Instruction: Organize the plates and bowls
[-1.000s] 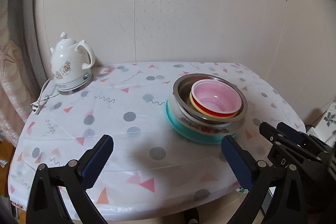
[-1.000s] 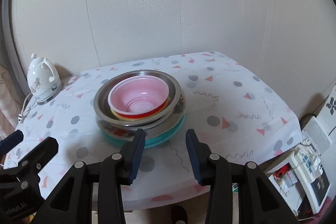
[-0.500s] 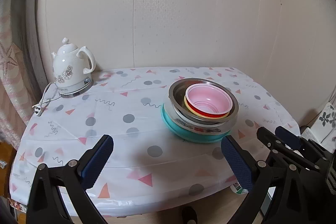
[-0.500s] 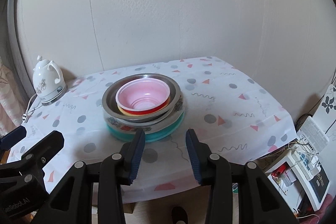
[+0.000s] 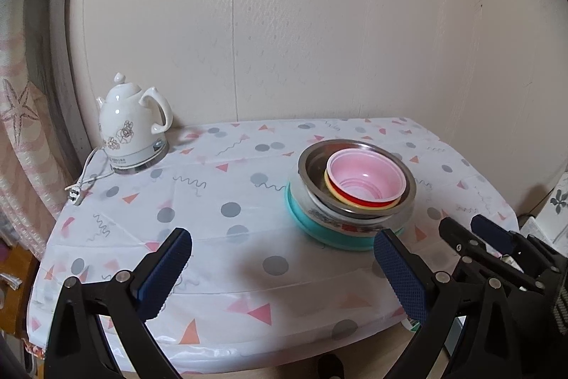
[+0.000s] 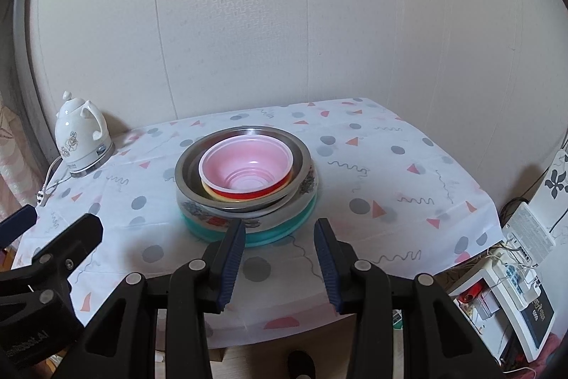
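Approx. 5 nested dishes, 1 kettle

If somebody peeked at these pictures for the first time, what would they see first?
Probably the colourful nest of dishes in the middle of the table: a pink bowl sits inside a steel bowl, on a teal plate. Next, the white kettle at the back left corner. Both open grippers hang at the table's near edge, empty.
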Motion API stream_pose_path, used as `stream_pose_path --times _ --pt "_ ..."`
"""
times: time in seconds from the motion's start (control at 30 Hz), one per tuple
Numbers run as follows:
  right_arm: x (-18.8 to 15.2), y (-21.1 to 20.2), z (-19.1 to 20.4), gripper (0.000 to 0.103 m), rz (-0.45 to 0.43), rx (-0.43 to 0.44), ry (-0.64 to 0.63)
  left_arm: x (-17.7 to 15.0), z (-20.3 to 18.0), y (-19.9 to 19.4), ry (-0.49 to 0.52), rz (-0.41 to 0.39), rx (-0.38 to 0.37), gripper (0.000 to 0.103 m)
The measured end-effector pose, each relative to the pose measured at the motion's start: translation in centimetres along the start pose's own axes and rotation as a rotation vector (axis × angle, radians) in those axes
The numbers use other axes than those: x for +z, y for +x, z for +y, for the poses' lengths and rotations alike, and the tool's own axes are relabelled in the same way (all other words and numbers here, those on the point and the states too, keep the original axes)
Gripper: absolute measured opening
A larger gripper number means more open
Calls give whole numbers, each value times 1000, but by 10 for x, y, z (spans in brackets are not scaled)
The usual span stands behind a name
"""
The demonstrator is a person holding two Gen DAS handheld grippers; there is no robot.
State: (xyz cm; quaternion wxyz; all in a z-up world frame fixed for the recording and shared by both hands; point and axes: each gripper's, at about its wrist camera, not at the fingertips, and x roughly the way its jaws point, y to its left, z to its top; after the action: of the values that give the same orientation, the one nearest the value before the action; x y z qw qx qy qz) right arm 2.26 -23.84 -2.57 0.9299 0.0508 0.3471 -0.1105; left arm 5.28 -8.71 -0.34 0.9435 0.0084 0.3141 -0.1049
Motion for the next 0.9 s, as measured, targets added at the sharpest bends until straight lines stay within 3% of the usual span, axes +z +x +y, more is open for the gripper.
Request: stream_pose_path --times 0.9 --pt "-5 8 -3 41 32 -20 10 0 -8 12 23 30 -43 103"
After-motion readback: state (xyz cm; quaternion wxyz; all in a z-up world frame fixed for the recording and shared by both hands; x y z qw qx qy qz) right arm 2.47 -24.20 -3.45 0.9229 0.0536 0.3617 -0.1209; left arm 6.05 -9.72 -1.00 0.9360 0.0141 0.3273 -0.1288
